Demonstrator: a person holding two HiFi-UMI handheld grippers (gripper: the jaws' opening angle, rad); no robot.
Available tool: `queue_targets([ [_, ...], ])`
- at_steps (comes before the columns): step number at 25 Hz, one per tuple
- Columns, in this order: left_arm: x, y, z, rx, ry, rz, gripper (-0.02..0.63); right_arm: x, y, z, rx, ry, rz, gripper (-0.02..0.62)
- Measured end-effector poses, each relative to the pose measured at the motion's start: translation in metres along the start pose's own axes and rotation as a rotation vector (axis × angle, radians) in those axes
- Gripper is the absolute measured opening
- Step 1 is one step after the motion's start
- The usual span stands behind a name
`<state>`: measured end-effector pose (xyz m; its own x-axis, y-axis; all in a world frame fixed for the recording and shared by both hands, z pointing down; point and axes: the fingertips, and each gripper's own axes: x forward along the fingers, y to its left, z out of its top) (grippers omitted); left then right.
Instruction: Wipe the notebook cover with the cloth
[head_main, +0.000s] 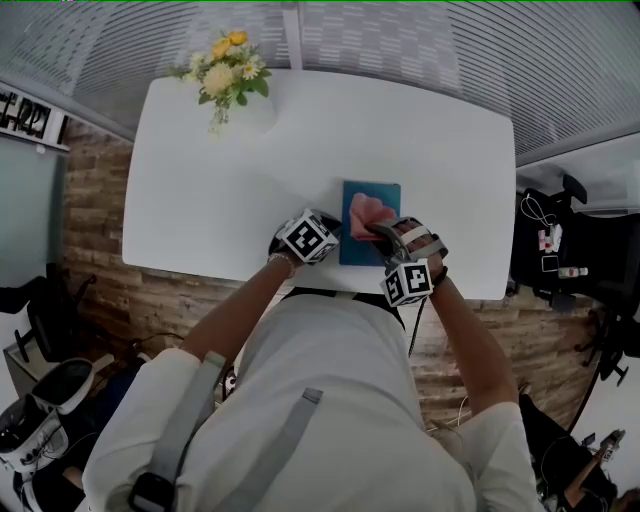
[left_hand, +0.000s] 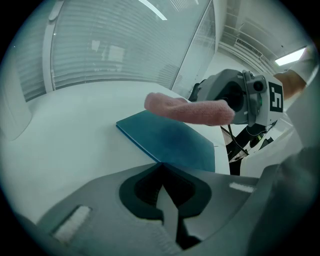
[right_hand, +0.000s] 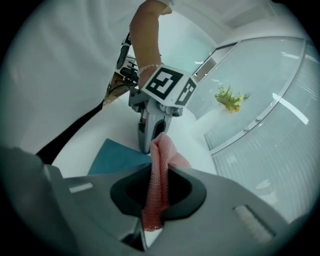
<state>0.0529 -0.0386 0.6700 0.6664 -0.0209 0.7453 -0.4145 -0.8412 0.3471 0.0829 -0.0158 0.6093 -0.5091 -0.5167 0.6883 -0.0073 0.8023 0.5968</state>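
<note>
Flat on the white counter (head_main: 200, 200), near its front edge and just ahead of both grippers: a teal notebook (head_main: 386, 196). Over the left half of its cover, a pink cloth (head_main: 366, 212), grasped in the right claw (head_main: 384, 232). In the right gripper view, jaws clenched on a bunched strip of the cloth that runs up between them and spills out past the tips, with the notebook just beyond and to the left. From the left gripper view, the same cloth sticking out sideways above the far part of the cover; cannot tell whether it touches the cover there.

Left claw (left_hand: 164, 192) clenched too, jaws pressed together with nothing between them, the tip right at a corner of the notebook. Hard to say whether it presses on that corner or merely sits beside it.

At the far left corner of the counter, well apart from all this, a bunch of yellow flowers (head_main: 225, 65).

Hidden in the head view: the tips of the left claw, under its own marker cube, and the near edge of the notebook, behind both grippers. Lower part of that view filled by the person's torso and forearms. Rest of the cloth's shape lost in its own folds.
</note>
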Motion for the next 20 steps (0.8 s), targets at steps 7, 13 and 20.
queue_targets([
  [7, 0.002, 0.001, -0.001, 0.0, 0.003, 0.001, -0.002, 0.017, -0.033, -0.024, -0.037, 0.048, -0.01, 0.031],
  [13, 0.001, 0.007, 0.0, 0.026, -0.001, 0.034, -0.002, 0.035, -0.039, -0.048, -0.123, 0.067, 0.008, 0.031],
  [20, 0.009, 0.004, -0.003, 0.017, -0.009, 0.014, -0.002, 0.046, -0.049, -0.062, -0.119, 0.07, 0.031, 0.031],
])
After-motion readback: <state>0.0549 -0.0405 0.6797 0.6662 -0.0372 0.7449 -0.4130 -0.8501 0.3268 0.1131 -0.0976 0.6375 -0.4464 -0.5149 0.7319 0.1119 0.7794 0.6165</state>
